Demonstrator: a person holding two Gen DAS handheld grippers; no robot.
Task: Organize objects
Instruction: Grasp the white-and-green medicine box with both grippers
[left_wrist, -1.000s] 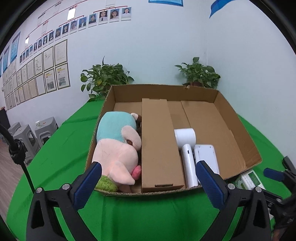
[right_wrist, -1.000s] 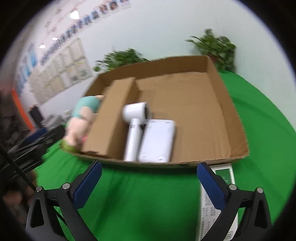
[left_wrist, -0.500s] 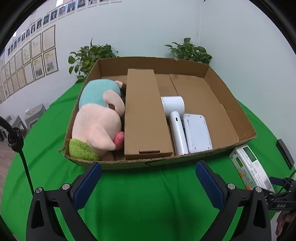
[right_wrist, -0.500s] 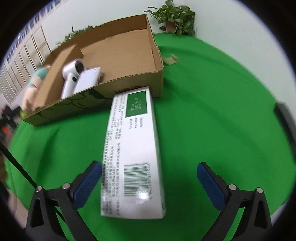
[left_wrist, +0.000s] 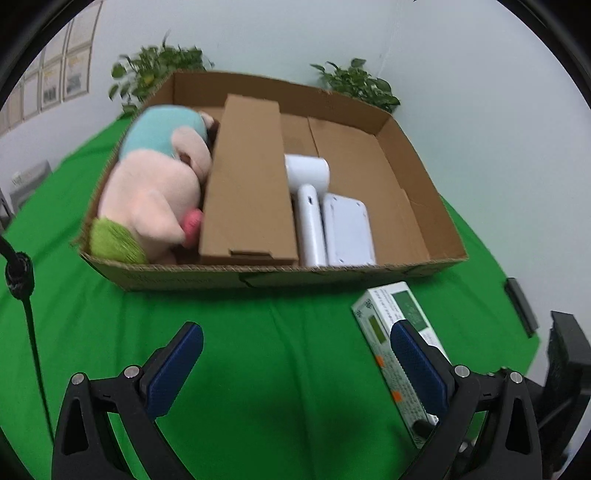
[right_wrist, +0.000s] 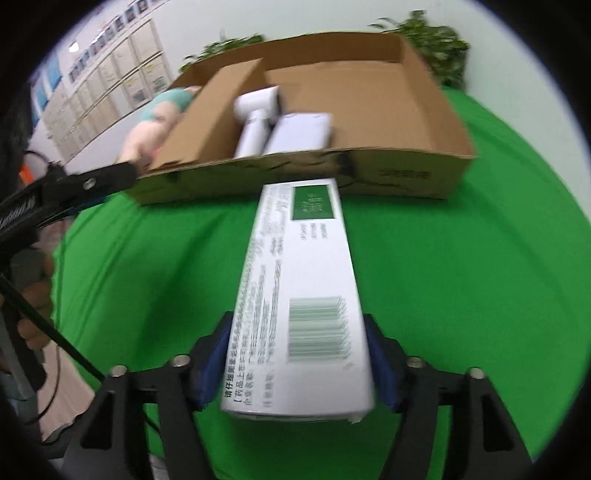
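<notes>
A long white and green medicine box (right_wrist: 306, 266) lies on the green cloth in front of the cardboard carton (right_wrist: 295, 173). My right gripper (right_wrist: 297, 347) straddles its near end. The jaws are closing, with a blue pad against each long side of the box. In the left wrist view the same box (left_wrist: 391, 314) lies at the right. My left gripper (left_wrist: 295, 369) hovers open over bare cloth in front of the carton (left_wrist: 280, 275), with nothing between its fingers.
The carton holds a pink and teal plush toy (left_wrist: 155, 192), a long brown box (left_wrist: 247, 177), a white hair dryer (left_wrist: 308, 173) and a flat white device (left_wrist: 347, 229); its right part is bare. Potted plants (left_wrist: 358, 83) stand behind. A hand (right_wrist: 33, 295) holds the left gripper.
The right gripper swung from the carton down onto the white box and its jaws narrowed around it. The left gripper tilted downward and sank toward the cloth.
</notes>
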